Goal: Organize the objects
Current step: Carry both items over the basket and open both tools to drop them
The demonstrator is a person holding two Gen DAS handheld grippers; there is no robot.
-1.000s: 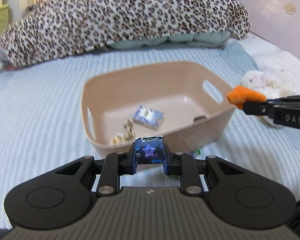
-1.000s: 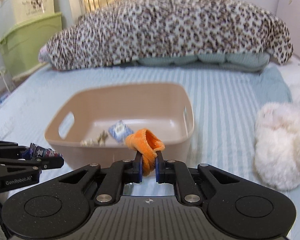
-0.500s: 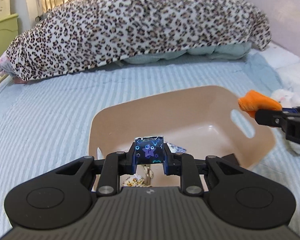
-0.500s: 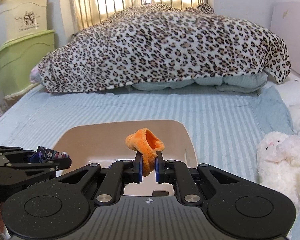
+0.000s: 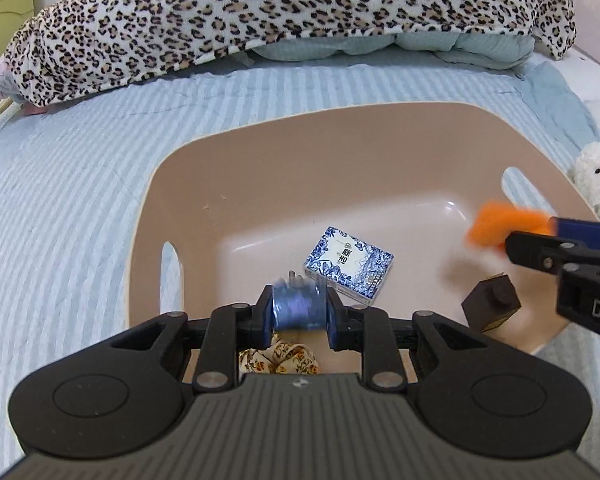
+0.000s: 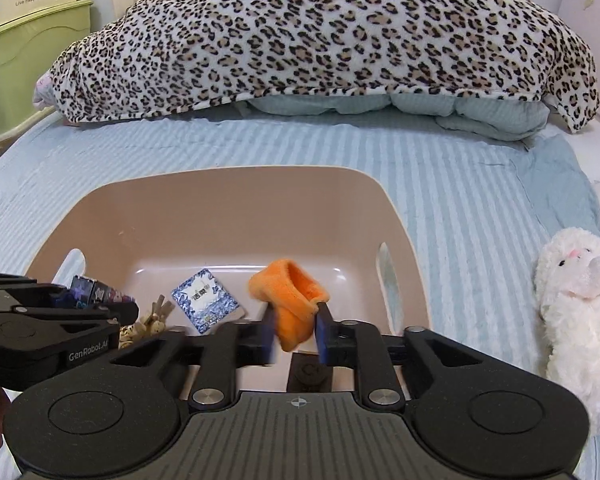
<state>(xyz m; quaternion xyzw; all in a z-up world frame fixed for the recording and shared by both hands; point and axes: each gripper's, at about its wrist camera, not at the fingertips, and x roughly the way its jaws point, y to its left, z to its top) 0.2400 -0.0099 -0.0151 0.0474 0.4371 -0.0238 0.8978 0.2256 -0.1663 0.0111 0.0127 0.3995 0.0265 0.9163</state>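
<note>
A beige plastic basket sits on the striped bed. My left gripper hangs over its near left part with the jaws spread; a blue star-printed packet is blurred between them. It also shows in the right wrist view. My right gripper hangs over the basket's right part, jaws spread, with an orange fleece pouch between them. Inside lie a blue-and-white box, a floral scrunchie and a dark brown block.
A leopard-print blanket over a pale pillow lies across the back of the bed. A white plush rabbit lies right of the basket. Green storage bins stand at the far left beside the bed.
Both grippers have moved forward and tilted down over the basket. Their jaws have widened, and the packet and the pouch now sit loose between them.
</note>
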